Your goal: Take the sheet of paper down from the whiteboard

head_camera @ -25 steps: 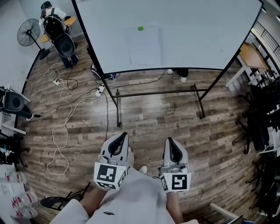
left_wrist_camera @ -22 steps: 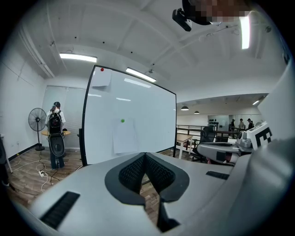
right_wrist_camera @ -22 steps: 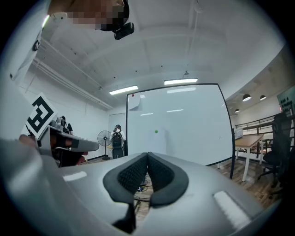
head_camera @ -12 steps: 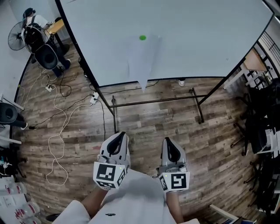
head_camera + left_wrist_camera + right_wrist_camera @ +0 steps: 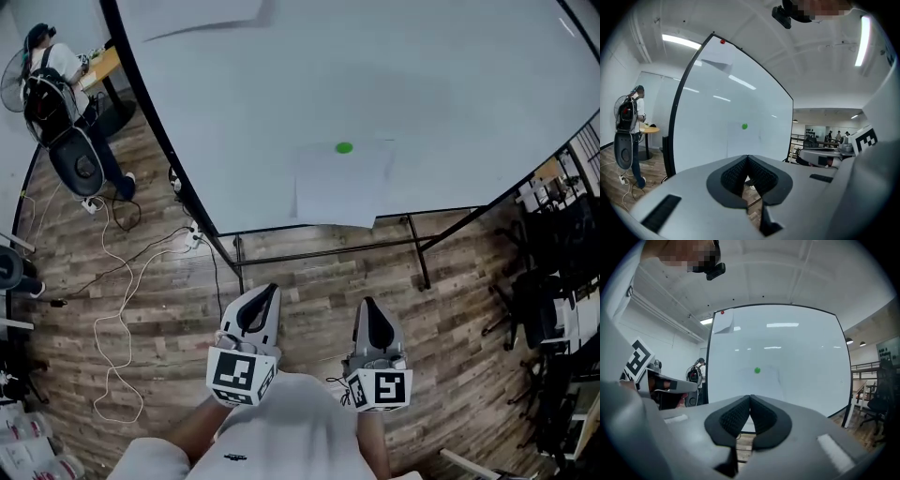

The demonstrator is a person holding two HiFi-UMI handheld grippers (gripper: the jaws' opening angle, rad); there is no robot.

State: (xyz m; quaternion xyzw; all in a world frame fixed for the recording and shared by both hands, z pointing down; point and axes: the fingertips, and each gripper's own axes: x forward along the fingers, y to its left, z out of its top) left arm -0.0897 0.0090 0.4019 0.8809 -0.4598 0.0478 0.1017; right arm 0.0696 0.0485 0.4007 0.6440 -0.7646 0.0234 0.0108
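Approach step: paper not yet reached.
Left gripper (image 5: 266, 292) and right gripper (image 5: 368, 306) were clenched, empty; the sheet of paper (image 5: 342, 185) hung on the whiteboard (image 5: 450, 94) at 12 o'clock under a green magnet (image 5: 344, 147). Next likely needed: closing in and opening the jaws.

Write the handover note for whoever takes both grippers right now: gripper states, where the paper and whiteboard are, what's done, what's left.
Left gripper: shut, empty.
Right gripper: shut, empty. The two are held side by side, pointing at the board and well short of it.
White sheet of paper: low on the face of the large white whiteboard, pinned near its top edge by a round green magnet.
Done: nothing; the sheet is untouched.
Left: reach the board, open a gripper, free the sheet from the magnet, and take it down.
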